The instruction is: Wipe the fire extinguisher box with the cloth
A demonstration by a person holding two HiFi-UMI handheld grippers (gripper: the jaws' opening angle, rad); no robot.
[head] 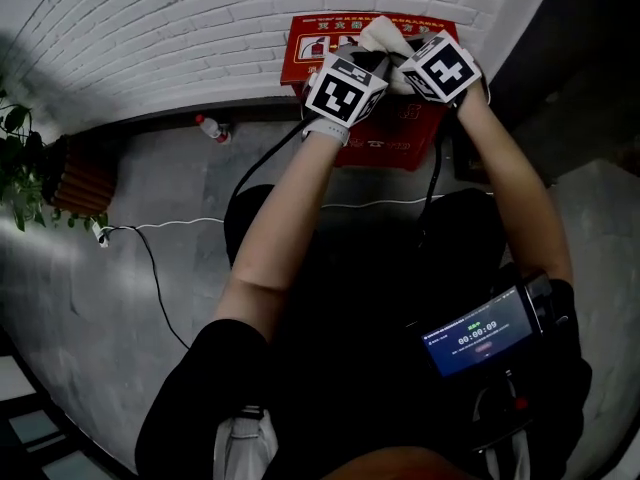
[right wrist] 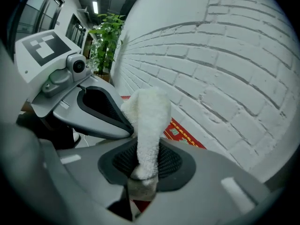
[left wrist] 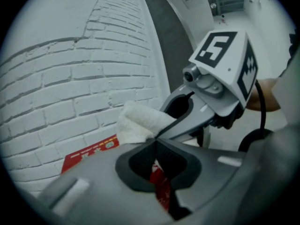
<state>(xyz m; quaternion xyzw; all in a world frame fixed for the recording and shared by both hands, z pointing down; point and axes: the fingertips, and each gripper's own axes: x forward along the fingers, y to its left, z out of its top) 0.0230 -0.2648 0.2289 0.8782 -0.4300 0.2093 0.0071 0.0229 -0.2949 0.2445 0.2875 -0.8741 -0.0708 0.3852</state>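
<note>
Now my right tongs (right wrist: 146, 161) pinch the white cloth (right wrist: 149, 121) upright, my left tongs (left wrist: 157, 153) are closed on nothing (tip touching the cloth), and the red fire extinguisher box (head: 400, 146) lies straight below both, long side along the brick wall (head: 200, 28)

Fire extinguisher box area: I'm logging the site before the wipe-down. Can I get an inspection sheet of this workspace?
Surface: grey floor, bare apart from the items below.
Job's things: red fire extinguisher box against the wall; white cloth held above it.
Clutter: what looks like a small bottle lying at the wall's foot.
Grippers: right gripper shut on the cloth; left gripper jaws together, nothing between them, tip beside the cloth.
Cables: black cables hang from the grippers; white cable runs across the floor.
Surroundings: white brick wall; potted plant at left.
</note>
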